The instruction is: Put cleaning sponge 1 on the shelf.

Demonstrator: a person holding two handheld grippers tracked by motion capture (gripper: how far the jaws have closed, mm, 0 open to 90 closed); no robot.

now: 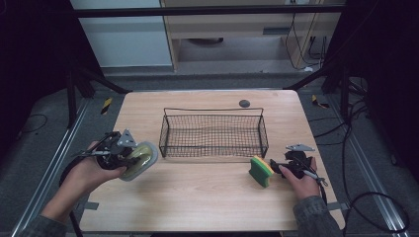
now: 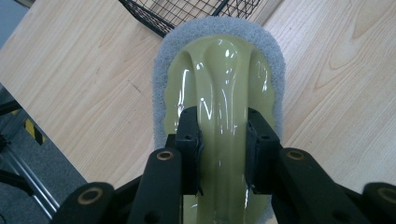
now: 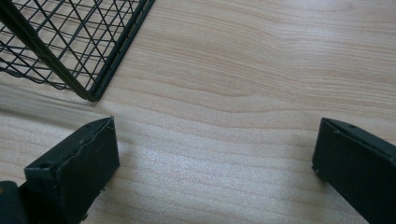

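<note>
High view: left gripper (image 1: 129,157) holds a scrubber (image 1: 140,160) clear of the table (image 1: 197,197), pad end pointing toward 3 o'clock. Wire basket (image 1: 213,132) sits at table centre, at about 2 o'clock from the scrubber; left hand is the nearer carrier. Right gripper (image 1: 277,169) rests low at the table's right, a green-yellow sponge (image 1: 260,171) just at its tips; contact unclear.

Left gripper view: jaws clenched on the scrubber's (image 2: 219,93) glossy handle, long axis running straight out from the jaws; basket (image 2: 187,11) corner at 12 o'clock beyond the pad.

Right gripper view: jaws spread wide, nothing between them, bare wood below; basket (image 3: 70,46) corner at 10 o'clock.
</note>
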